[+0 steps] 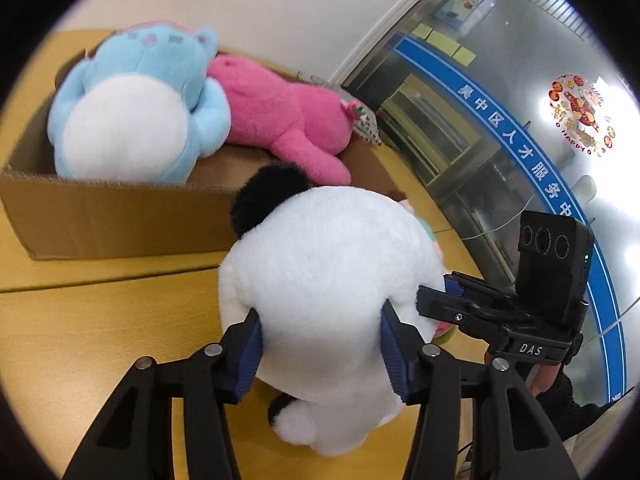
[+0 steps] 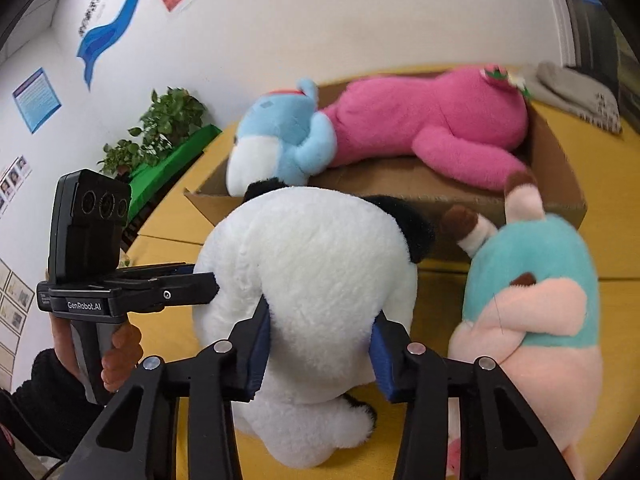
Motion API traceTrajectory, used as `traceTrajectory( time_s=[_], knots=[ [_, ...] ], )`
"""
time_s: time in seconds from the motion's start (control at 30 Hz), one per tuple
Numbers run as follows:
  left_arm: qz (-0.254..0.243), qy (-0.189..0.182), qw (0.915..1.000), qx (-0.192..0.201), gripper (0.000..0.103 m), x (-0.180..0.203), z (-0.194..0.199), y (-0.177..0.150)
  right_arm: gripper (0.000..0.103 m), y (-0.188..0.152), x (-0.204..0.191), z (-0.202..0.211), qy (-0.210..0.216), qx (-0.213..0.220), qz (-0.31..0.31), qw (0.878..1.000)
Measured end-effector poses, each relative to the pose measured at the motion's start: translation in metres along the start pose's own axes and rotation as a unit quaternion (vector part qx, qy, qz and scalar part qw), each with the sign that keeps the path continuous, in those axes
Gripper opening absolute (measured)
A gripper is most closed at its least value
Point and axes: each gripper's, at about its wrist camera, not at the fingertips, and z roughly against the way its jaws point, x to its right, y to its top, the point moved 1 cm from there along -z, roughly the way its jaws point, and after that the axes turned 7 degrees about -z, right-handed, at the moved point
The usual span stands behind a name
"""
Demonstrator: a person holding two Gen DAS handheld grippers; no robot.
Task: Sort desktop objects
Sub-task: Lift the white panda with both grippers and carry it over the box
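Observation:
A big white plush toy with black ears [image 1: 332, 276] stands on the yellow table in front of a cardboard box [image 1: 120, 220]. My left gripper [image 1: 320, 344] is shut on its back from one side. My right gripper [image 2: 320, 344] is shut on the same white plush [image 2: 308, 272] from the other side. In the box lie a light blue plush [image 1: 132, 96] and a pink plush [image 1: 280, 116]; both also show in the right wrist view, the blue one [image 2: 280, 136] and the pink one [image 2: 432, 120]. A teal and peach plush [image 2: 532, 300] stands right of the white one.
A grey cloth [image 2: 576, 96] lies on the table behind the box. A potted plant [image 2: 160, 128] stands at the far left by the wall. A glass partition [image 1: 500, 120] runs along the table's right side.

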Motion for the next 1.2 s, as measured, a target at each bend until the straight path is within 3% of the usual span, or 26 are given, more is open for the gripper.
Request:
traceTrajectory(
  time_s=[0.2, 0.37, 0.53, 0.7, 0.93, 1.2],
  knots=[
    [-0.066, 0.030, 0.9960, 0.051, 0.050, 0.037, 0.033, 0.057, 0.046, 0.040, -0.023, 0.045, 0.017, 0.069, 0.038, 0.997],
    [-0.080, 0.041, 0.9945, 0.054, 0.050, 0.029, 0.019, 0.120, 0.047, 0.096, -0.022, 0.053, 0.010, 0.092, 0.057, 0.994],
    [-0.067, 0.063, 0.9952, 0.034, 0.050, 0.002, -0.013, 0.169, 0.046, 0.152, 0.001, 0.025, 0.004, 0.082, 0.048, 0.995],
    [-0.056, 0.077, 0.9954, -0.009, 0.050, -0.019, -0.049, 0.163, 0.046, 0.177, 0.038, -0.027, 0.000, 0.039, 0.025, 0.999],
    [-0.038, 0.094, 0.9932, -0.057, 0.050, -0.043, -0.090, 0.151, 0.046, 0.162, 0.060, -0.066, -0.017, -0.036, 0.017, 0.999],
    [-0.027, 0.093, 0.9927, -0.072, 0.052, -0.054, -0.095, 0.146, 0.046, 0.151, 0.040, -0.066, -0.047, -0.040, 0.041, 0.997]
  ],
)
